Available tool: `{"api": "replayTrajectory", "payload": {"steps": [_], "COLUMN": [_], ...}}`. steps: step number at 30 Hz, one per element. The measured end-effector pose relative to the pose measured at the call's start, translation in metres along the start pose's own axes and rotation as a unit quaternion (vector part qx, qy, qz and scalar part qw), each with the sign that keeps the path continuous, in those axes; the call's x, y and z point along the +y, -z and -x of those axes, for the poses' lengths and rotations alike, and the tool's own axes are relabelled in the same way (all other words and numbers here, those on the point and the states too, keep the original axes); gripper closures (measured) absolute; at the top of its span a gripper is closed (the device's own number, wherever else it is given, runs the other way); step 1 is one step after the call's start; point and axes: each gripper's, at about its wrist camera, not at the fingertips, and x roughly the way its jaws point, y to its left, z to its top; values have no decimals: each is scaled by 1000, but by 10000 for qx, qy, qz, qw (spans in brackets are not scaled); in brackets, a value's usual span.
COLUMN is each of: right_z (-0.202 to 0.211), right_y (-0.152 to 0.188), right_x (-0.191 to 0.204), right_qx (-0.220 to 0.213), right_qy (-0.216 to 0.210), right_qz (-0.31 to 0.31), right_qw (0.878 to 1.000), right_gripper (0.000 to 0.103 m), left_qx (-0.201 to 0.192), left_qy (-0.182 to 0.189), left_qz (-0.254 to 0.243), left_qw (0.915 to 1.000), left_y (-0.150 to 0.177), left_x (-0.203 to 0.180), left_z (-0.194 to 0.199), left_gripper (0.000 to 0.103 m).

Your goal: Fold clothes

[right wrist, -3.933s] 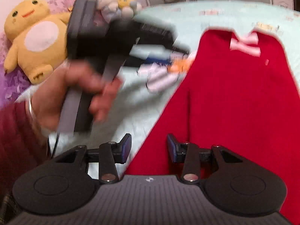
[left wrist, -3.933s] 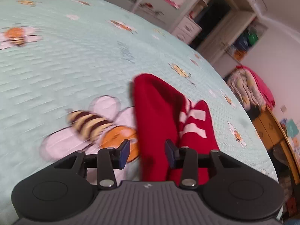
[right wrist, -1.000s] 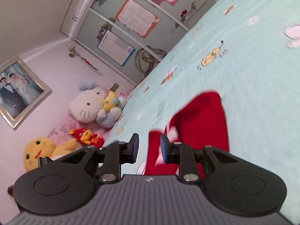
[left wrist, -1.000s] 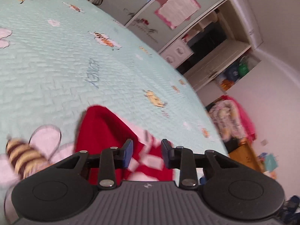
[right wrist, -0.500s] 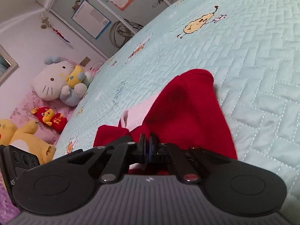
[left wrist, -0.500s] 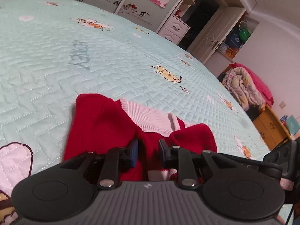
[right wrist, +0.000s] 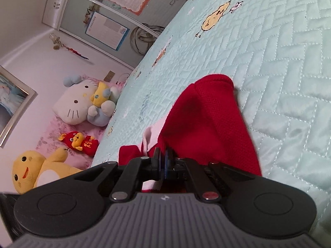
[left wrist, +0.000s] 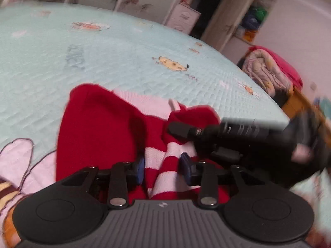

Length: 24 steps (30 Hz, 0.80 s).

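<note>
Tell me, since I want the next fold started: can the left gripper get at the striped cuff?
Probably yes. The striped cuff already lies between the open fingers of the left gripper, with nothing across it. The right gripper is close by, pinching the red sweater beyond.

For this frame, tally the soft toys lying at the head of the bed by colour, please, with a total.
White: 1, the cat plush
Yellow and pale blue: 1, the small plush leaning on it
Red: 1, the small red toy
Yellow: 1, the big chick plush
Total: 4
</note>
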Motion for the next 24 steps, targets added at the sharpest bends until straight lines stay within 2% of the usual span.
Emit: {"api": "replayTrajectory", "payload": {"steps": [3, 6, 7, 8, 10, 12, 15, 17, 20, 22, 24], "right_z": [-1, 0, 3, 9, 28, 51, 85, 94, 99, 80, 60], "right_y": [0, 1, 1, 3, 6, 7, 6, -3, -21, -33, -42], "right_x": [6, 15, 16, 19, 25, 26, 24, 14, -3, -16, -23], "right_qx": [10, 12, -28, -116, -426, -682, -1065, -1192, -1148, -602, -186], "right_qy": [119, 167, 81, -72, -415, -616, -777, -325, 420, 494, 481], "right_qz": [143, 316, 359, 420, 515, 476, 403, 418, 391, 287, 303], "right_qw": [9998, 9994, 9993, 9990, 9969, 9946, 9905, 9915, 9917, 9966, 9982], "right_gripper": [103, 98, 88, 73, 62, 62, 60, 45, 42, 42, 43], "left_qx": [112, -75, -145, -345, -740, -1031, -1093, -783, -257, -98, -107], "left_qy": [-165, 59, 143, 225, 277, 162, -572, -490, -263, 53, 243], "left_qz": [-254, 209, 380, 521, 704, 766, 1065, 1532, 2267, 2487, 2500], "left_qw": [9995, 9997, 9991, 9978, 9944, 9916, 9866, 9839, 9733, 9685, 9679], "left_y": [-8, -13, -15, -16, -17, -18, -24, -26, -29, -32, -35], "left_x": [-9, 2, 6, 10, 20, 31, 61, 87, 127, 142, 147], "left_z": [4, 26, 34, 47, 72, 92, 97, 81, 56, 40, 29], "left_gripper": [63, 67, 67, 67, 61, 51, 44, 43, 43, 43, 43]}}
